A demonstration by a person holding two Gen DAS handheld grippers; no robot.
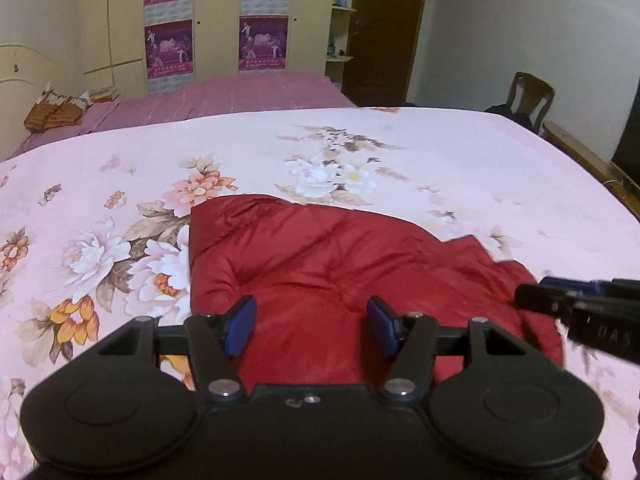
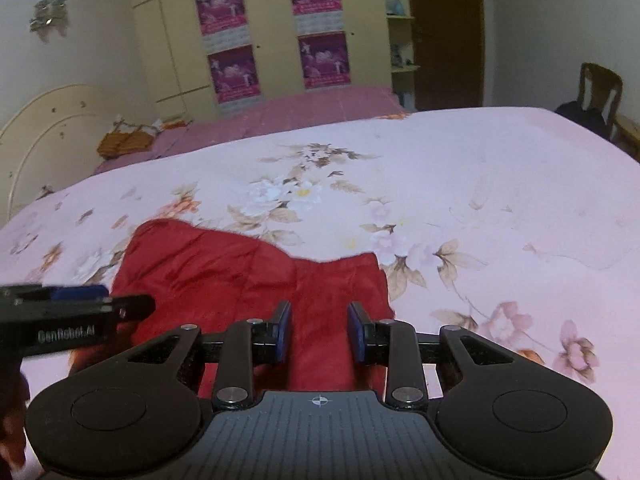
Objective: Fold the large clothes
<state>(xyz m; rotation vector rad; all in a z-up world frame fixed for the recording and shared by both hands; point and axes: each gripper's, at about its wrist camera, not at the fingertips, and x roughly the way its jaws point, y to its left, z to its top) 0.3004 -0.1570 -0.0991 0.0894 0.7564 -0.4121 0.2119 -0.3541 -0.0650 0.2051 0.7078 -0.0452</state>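
Note:
A red padded jacket (image 1: 320,264) lies folded into a rough bundle on the floral pink bedsheet (image 1: 480,184). My left gripper (image 1: 310,322) hovers over the jacket's near part, open, with its blue pads (image 1: 242,322) apart and only fabric showing below the gap. In the right wrist view the jacket (image 2: 224,268) has a narrower flap at its right end. My right gripper (image 2: 320,330) stands over that flap, jaws a narrow gap apart, open, with no pad pressing on the cloth. Each gripper shows from the side in the other view: the right gripper (image 1: 528,296), the left gripper (image 2: 120,300).
The bed's far edge (image 1: 320,114) meets a second bed with a purple cover (image 1: 240,96). A cream wardrobe with purple posters (image 1: 216,20) stands behind. A wooden chair (image 1: 532,96) is at the far right, and a cream headboard (image 2: 44,136) at the left.

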